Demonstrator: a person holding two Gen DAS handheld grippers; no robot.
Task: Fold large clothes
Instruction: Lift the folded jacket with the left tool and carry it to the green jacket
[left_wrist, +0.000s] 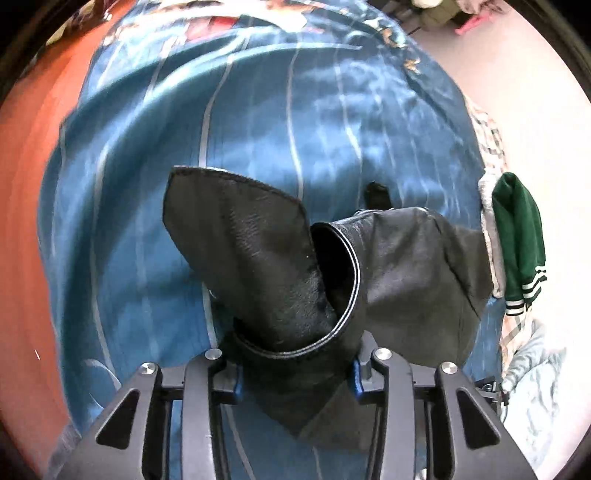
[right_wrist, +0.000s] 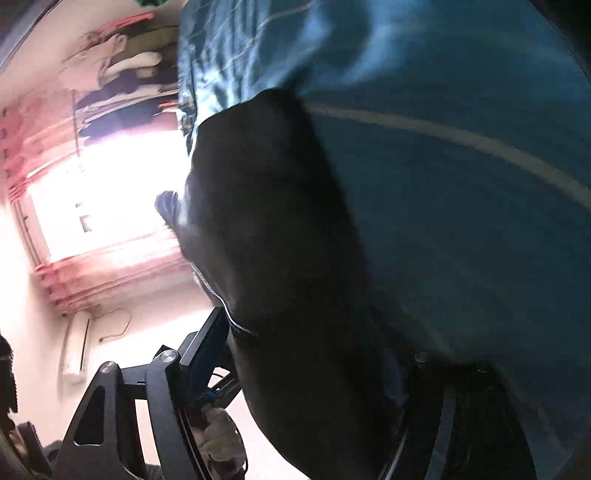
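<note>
Black leather jacket (left_wrist: 280, 258) is bunched right up at the left tool (left_wrist: 295, 369), whose fingers with blue pads are clamped on the folded edge near a stitched round cuff opening. It's grainy, matte stuff with a pointed flap sticking up, lying on a shiny blue striped bedsheet (left_wrist: 258, 110) that looks satiny and wrinkled. Green knit sleeve (left_wrist: 517, 240) with white stripes hangs off the bed's right edge. Right wrist view is blurry; right tool (right_wrist: 314, 369) has its fingers spread with the dark jacket (right_wrist: 277, 240) between them, but honestly I can't tell if the pads press it, since the right finger is lost in shadow.
</note>
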